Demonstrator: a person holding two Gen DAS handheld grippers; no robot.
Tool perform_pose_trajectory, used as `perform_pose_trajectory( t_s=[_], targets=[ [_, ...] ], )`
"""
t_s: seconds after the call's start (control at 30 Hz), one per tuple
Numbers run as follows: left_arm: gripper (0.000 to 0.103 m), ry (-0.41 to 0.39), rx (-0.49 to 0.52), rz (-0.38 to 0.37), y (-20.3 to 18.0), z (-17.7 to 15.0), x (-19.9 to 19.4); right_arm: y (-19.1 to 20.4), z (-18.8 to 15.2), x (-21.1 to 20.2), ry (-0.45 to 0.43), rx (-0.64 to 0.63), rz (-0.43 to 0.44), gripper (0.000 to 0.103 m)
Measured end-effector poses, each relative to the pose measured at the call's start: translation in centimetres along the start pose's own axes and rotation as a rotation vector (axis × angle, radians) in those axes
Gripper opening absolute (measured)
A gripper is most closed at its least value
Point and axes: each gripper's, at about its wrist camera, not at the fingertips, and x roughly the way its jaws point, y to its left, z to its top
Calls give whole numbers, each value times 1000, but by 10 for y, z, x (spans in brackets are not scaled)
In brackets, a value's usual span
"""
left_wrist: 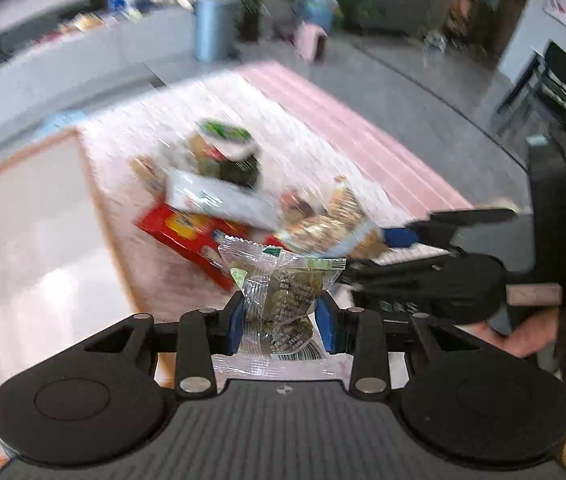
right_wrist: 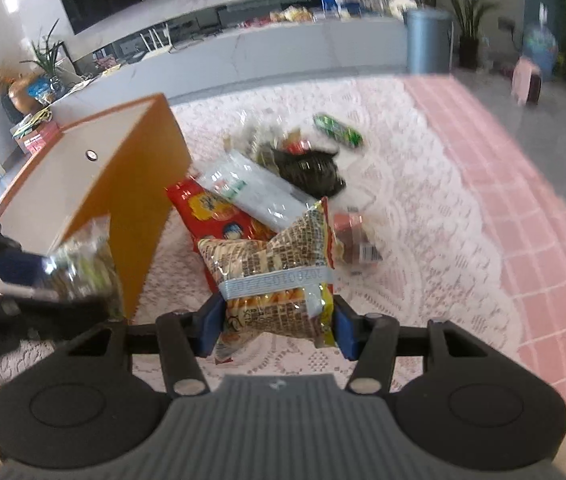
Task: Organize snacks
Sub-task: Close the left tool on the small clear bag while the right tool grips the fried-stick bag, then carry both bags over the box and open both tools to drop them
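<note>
Both the left gripper (left_wrist: 283, 320) and right gripper (right_wrist: 277, 326), angled downward, have jaws clamped on packets.

Clear-wrapped snack packet (left_wrist: 279, 300) hanging upright, pinched at its middle. Printed yellow-edged bag (right_wrist: 279, 280) tilting, likewise pinched. Remaining pile (right_wrist: 267, 184) lying at twelve o'clock: red pack, white pouch, dark packet, green stick.

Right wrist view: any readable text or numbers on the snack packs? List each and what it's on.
Mirrored, partly readable digit string, roughly "20260105", along the seal strip of the chip bag held in the right gripper.
Red box: yellow lettering, too blurred to read.
White pack: green mark, unreadable.
Green tube: print blurred.
Left gripper's clear pack: print too small.
</note>
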Motion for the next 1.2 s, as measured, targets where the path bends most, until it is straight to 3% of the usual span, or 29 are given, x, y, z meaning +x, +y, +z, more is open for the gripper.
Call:
perform_pose_trajectory(
  t_s=[0.07,0.23,0.4,0.53,0.7,0.93,1.2],
  targets=[
    [41,-49,-4,54,5,-1,-20,12,3,-13,-33,-27,-13,54],
    [41,-121,-72,137,38,-8,-62,45,13,-40,-90,-85,46,54],
    [41,-155,-172,200,69,-19,-86,89,24,-55,-136,-174,122,54],
    [41,-138,-207,245,89,-24,-97,130,29,-57,-149,-273,207,54],
    [41,-46,-227,204,112,-23,-90,170,27,-41,-97,-456,227,54],
    [41,127,-184,166,133,-28,-67,188,36,-13,1,-606,241,54],
    [41,267,-138,164,151,-34,-35,180,62,18,128,-574,334,54]
  ],
)
